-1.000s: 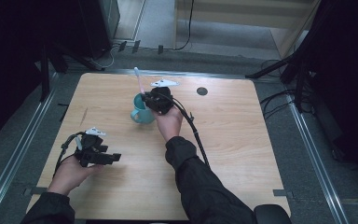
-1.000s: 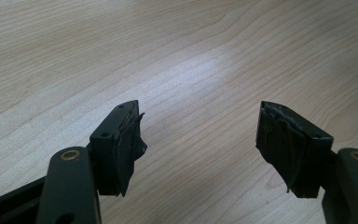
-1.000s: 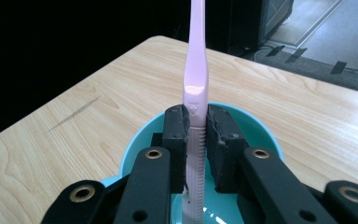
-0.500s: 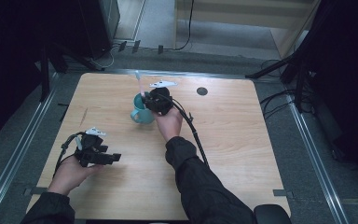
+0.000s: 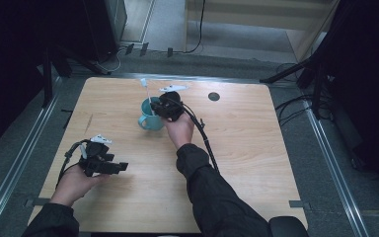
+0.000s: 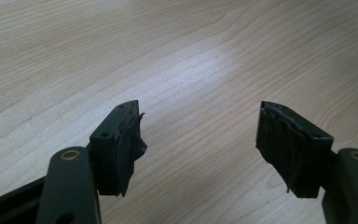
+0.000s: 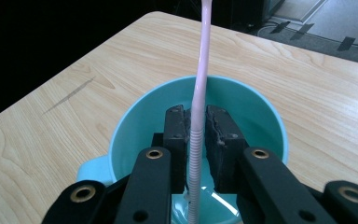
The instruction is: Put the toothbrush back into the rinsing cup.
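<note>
Pink straw (image 7: 199, 84) unmoved, right tongs (image 7: 196, 122) still clamped

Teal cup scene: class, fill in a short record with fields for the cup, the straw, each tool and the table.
cup: teal cup, upright on the table, handle at the left in the right gripper view
straw: pale pink bendy straw, standing up out of the cup
right tool: right tool shut on the straw, jaws over the cup's mouth
left tool: left tool open, nothing between its jaws, low over bare wood
table: light wooden table, with a dark round hole near the far edge
</note>
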Motion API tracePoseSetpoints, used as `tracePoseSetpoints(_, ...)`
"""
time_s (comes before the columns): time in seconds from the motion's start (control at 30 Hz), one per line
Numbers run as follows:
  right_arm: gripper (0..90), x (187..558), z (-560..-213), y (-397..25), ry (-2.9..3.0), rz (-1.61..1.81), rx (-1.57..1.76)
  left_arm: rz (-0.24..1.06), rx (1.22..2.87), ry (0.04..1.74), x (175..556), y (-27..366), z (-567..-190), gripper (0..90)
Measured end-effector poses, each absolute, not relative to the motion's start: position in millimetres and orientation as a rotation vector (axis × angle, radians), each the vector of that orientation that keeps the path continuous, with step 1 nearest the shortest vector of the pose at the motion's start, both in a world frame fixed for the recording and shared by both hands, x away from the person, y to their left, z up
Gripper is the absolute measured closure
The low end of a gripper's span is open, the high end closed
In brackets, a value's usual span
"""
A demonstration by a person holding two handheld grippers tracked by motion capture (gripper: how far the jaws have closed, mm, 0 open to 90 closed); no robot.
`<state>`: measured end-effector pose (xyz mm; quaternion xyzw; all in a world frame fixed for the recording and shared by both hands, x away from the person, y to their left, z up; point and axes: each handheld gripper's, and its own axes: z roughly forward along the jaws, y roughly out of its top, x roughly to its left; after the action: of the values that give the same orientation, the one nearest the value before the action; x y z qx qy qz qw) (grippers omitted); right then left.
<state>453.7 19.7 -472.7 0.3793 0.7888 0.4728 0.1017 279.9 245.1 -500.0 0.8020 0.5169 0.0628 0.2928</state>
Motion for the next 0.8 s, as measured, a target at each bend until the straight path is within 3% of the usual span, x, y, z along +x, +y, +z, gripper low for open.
tracePoseSetpoints(0.8,72.3,430.9,-445.3,-15.2,2.475,1.375,1.022,0.167,2.164,1.372,282.8,241.1,-501.7,31.1)
